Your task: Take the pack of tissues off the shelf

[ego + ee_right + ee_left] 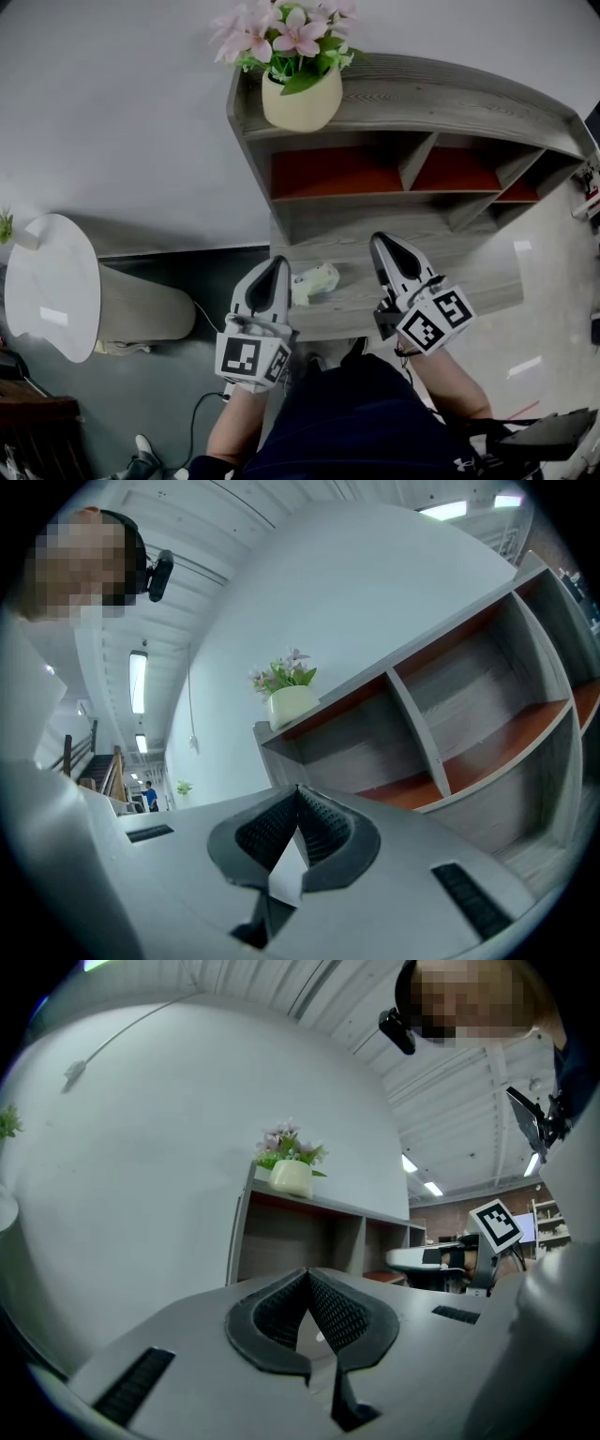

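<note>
One pack of tissues (pixel 315 282), pale and slightly crumpled, lies on the lower ledge of the shelf (pixel 441 223), close to the ledge's front edge. In the head view it sits between the two grippers, just at 3 o'clock of the left gripper (pixel 279 265); whether it touches that gripper cannot be told. The right gripper (pixel 380 244) stands apart from the pack, at about 2 o'clock of it, over the same ledge.

Both grippers point level toward the shelf. In the left gripper view the jaws of the left gripper (pixel 307 1273) meet at their tips with nothing between them. The right gripper view shows the same for the right gripper (pixel 298 788): pads pressed together, nothing held.

Above the ledge, at 12 o'clock of the pack, the shelf has open compartments with red floors. A cream flower pot (pixel 302 99) stands on the top board at its left end, with pink flowers (pixel 286 28) and green leaves. The pot also shows in the left gripper view (pixel 292 1177) and in the right gripper view (pixel 292 705).

A plain white wall (pixel 122 122) rises behind the shelf. Well off at 9 o'clock of the pack stands a round white table (pixel 52 286). The person's forearms (pixel 246 427) reach up from 6 o'clock.
</note>
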Demonstrator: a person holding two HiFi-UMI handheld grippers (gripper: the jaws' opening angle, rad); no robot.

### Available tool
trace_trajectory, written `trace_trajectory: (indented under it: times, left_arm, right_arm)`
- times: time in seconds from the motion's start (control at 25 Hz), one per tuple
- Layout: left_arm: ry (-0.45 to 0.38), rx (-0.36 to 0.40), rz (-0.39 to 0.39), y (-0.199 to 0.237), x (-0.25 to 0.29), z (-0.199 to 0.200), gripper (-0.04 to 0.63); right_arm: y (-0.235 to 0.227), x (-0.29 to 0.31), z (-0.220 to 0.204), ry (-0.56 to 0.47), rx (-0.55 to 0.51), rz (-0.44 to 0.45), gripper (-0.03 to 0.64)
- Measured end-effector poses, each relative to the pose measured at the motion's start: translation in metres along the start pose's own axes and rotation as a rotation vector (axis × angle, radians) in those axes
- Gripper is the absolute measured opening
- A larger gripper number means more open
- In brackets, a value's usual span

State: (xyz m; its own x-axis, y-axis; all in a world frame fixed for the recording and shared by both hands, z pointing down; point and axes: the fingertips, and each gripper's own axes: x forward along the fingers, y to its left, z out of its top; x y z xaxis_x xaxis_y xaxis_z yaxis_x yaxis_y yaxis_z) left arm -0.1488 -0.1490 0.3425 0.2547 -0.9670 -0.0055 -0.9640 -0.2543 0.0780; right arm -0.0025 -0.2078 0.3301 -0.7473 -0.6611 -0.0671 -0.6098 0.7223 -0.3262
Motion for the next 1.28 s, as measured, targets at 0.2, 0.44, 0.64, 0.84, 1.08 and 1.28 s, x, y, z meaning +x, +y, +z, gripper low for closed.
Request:
trace_trajectory:
  times: [0.2, 0.44, 0.64, 0.84, 1.08, 1.28]
  left_arm:
    - [0.009, 0.005, 0.0, -0.001, 0.002, -0.003, 0.017]
    - [0.023, 0.008, 0.009, 0.0, 0.002, -0.005, 0.017]
    - [0.03, 0.014, 0.004, 0.0, 0.002, -0.008, 0.017]
    - [0.039, 0.008, 0.006, -0.001, 0.002, -0.011, 0.017]
    - [0.039, 0.016, 0.005, -0.002, 0.001, -0.01, 0.017]
    - [0.037, 0.021, 0.005, -0.003, 0.001, -0.008, 0.017]
  right_arm:
    - [0.001, 0.0, -0.001, -0.001, -0.003, 0.008, 0.001]
    - [0.005, 0.001, -0.005, 0.007, -0.012, 0.021, 0.0]
    - [0.006, 0.002, -0.009, 0.018, 0.0, 0.032, 0.002]
    - [0.007, 0.002, -0.011, 0.024, 0.001, 0.038, 0.0]
    - [0.009, 0.001, -0.011, 0.027, 0.002, 0.047, 0.002]
    - [0.01, 0.002, -0.011, 0.029, 0.001, 0.052, 0.0]
